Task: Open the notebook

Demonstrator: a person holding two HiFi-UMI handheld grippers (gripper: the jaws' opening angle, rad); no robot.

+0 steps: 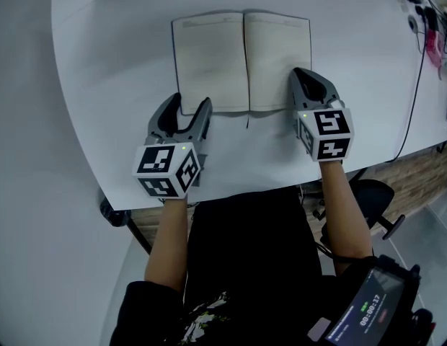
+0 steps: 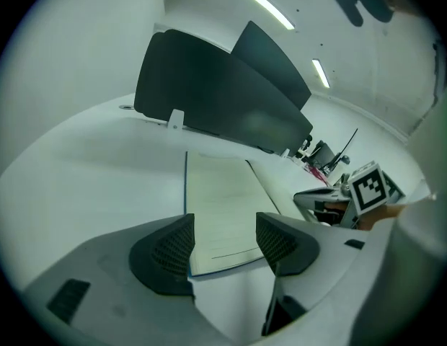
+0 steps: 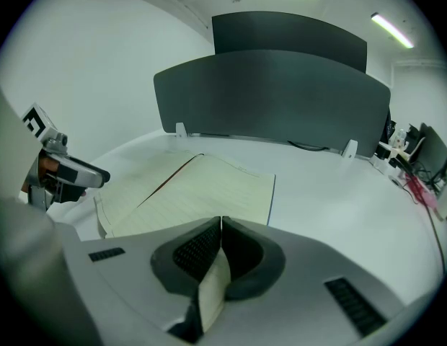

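The notebook [image 1: 241, 60] lies open on the white table [image 1: 108, 63], with its cream lined pages up. A thin dark ribbon marker [image 1: 246, 122] hangs out below its spine. My left gripper [image 1: 189, 105] stands open at the near left corner of the left page; in the left gripper view the notebook [image 2: 223, 207] shows between the wide-apart pads of the left gripper [image 2: 225, 245], which do not touch it. My right gripper [image 1: 303, 76] rests on the near right corner of the right page. There the right gripper [image 3: 220, 225] is shut on a cream page of the notebook [image 3: 187, 193].
Dark partition panels [image 3: 281, 85] stand along the table's far edge. Cables and small items [image 1: 429, 27] lie at the far right. The table's curved front edge runs just below both grippers, with an office chair base [image 1: 371, 193] beyond it at the right.
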